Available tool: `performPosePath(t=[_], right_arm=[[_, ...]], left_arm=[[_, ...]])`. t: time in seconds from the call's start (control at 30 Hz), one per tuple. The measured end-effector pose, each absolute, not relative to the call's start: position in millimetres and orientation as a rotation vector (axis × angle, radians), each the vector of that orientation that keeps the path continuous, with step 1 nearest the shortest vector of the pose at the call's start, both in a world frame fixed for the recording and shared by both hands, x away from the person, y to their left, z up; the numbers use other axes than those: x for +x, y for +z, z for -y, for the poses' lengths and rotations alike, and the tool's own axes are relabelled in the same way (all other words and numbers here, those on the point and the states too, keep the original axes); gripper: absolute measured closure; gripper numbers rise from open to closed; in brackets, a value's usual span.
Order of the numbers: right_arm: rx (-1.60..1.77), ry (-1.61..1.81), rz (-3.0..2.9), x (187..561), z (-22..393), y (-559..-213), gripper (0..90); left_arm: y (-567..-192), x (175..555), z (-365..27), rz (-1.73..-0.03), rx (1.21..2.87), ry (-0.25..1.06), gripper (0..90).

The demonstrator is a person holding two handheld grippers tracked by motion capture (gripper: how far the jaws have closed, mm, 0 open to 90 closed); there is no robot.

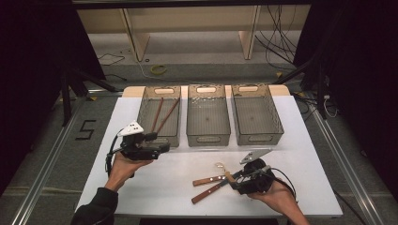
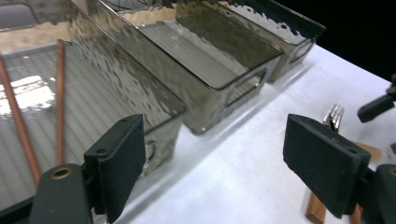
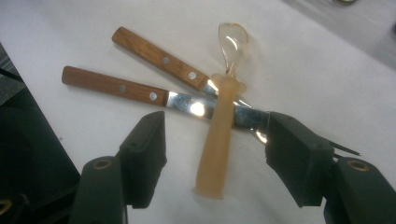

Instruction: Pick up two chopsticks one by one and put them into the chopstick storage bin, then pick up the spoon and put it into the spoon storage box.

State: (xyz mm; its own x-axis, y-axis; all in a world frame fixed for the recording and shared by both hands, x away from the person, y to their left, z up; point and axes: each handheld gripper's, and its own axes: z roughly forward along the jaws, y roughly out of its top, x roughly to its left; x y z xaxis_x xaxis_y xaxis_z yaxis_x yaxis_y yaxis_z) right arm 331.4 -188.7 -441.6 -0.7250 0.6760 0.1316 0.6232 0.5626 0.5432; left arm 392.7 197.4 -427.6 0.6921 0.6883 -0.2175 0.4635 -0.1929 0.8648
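Right claw (image 3: 212,154) open astride spoon (image 3: 219,135) atop two knives (image 3: 140,77); bins (image 1: 208,117) beyond

The left hand (image 1: 123,165) reaches up from the lower left, holding the left tongs (image 1: 162,147) level, pointing right, jaws standing wide apart with nothing between them. The right hand (image 1: 277,194) comes in from the lower right; the right tongs (image 1: 231,180) point left, jaws parted, pads pressing on nothing.
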Motion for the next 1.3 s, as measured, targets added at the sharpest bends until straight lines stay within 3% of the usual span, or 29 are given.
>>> performPosePath(t=[1.3], right_arm=[[1.152,0.745,-2.735,333,179,-458,48.7]], left_arm=[[-460,350,-184,-0.871,1.917,0.257,19.2]])
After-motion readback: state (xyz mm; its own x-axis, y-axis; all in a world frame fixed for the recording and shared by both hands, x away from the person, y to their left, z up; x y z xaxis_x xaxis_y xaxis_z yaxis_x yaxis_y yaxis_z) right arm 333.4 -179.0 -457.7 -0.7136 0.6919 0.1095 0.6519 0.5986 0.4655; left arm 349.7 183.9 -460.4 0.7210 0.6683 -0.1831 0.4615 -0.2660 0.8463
